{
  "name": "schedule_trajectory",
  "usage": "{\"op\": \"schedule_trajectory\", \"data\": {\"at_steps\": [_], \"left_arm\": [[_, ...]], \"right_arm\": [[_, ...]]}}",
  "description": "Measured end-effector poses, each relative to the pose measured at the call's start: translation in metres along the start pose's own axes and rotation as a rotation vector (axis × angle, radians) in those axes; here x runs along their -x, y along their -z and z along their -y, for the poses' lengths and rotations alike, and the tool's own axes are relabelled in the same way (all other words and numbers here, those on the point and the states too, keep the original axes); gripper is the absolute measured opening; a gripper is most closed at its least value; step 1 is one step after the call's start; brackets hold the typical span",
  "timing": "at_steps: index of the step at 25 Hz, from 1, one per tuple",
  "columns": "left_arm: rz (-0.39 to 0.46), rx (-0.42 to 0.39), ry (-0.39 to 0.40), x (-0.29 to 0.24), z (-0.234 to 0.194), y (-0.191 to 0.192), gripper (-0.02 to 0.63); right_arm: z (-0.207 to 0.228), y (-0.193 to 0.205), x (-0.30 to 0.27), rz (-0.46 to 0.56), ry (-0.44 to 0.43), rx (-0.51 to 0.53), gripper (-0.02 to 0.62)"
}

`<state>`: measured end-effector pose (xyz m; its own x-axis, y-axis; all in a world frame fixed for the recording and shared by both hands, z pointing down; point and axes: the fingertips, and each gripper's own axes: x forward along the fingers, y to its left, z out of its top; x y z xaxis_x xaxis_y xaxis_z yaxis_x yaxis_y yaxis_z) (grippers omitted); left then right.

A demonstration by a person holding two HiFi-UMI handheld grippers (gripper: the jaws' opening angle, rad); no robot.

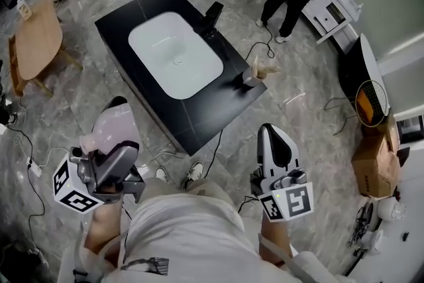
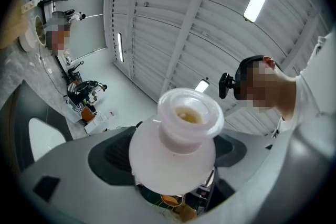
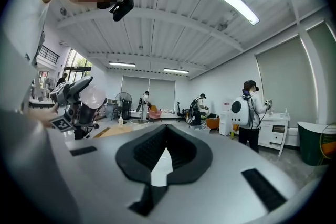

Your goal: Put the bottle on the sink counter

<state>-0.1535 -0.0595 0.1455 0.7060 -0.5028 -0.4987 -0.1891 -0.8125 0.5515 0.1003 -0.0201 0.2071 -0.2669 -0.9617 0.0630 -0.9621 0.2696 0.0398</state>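
Bottle (image 1: 112,124), pale, translucent: clenched in left tongs (image 1: 114,142) at 8 o'clock, carried off the floor for delivery; black sink bench (image 1: 142,6) at 11 o'clock, well apart; right tongs (image 1: 271,136) closed, empty, spare.

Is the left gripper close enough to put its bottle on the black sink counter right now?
Probably not quite. The left gripper grips the bottle short of the sink counter, with bare floor between. Nothing blocks the way, so a step forward should do it.
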Motion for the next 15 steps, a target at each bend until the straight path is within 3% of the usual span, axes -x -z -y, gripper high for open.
{"op": "schedule_trajectory", "data": {"at_steps": [7, 15], "left_arm": [[0.002, -0.038, -0.037, -0.022, 0.001, 0.027, 0.410], [-0.039, 0.002, -0.152, -0.025, -0.043, 0.079, 0.410]], "right_arm": [[0.029, 0.002, -0.005, 0.003, -0.056, -0.004, 0.011], [0.045, 0.031, -0.018, -0.058, -0.109, -0.008, 0.011]]}}
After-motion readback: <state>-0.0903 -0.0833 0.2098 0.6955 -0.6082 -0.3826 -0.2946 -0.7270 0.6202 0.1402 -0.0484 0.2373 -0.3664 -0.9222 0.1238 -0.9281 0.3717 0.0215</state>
